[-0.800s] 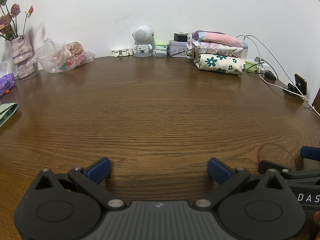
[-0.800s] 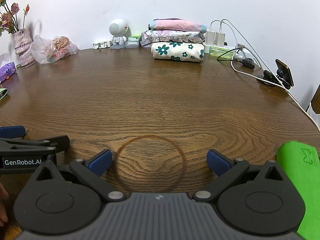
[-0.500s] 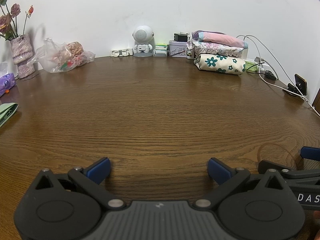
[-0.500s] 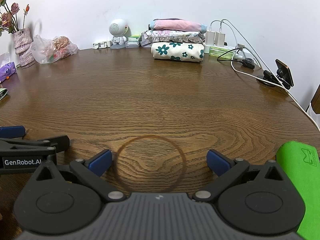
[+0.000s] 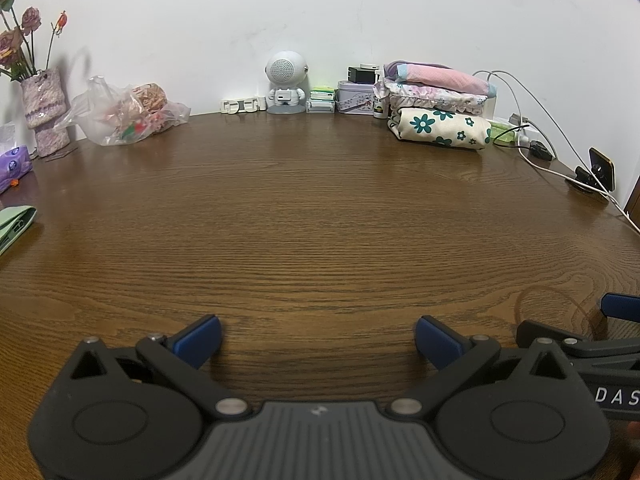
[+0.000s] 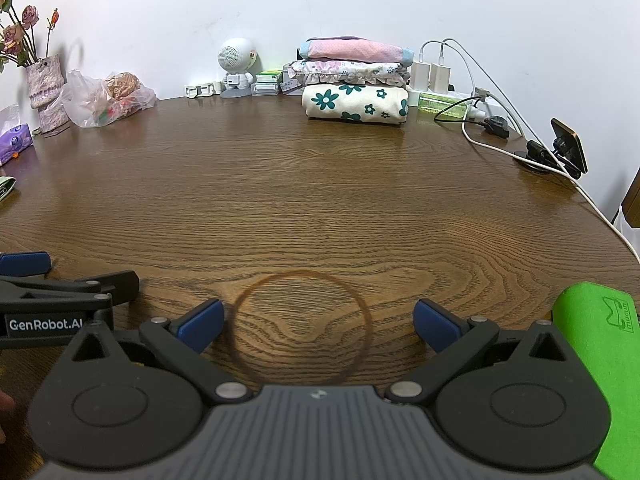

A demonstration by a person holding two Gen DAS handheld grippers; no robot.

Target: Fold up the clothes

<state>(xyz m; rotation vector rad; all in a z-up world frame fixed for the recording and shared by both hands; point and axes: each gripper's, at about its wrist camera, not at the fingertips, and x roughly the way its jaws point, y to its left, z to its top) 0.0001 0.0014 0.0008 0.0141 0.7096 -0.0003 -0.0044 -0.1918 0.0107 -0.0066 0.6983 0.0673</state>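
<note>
both tongs spread and empty over the bare desk (image 5: 320,220).
left tongs (image 5: 318,338) and right tongs (image 6: 318,326) should reach the green garment (image 6: 600,360) at its edge, not the folded stack (image 6: 354,80).

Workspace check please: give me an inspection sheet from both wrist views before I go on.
Surface: wooden table, bare in the middle, dark ring stain near the right claw.
Job's things: three folded clothes stacked at the back by the wall; green cloth at the near right.
Clutter: flower vase, plastic bag, robot figure, small boxes.
Grippers: left claw and right claw open, nothing between the fingers.
Cables: white chargers, leads trailing to the right edge.
Surroundings: plain white wall.
</note>
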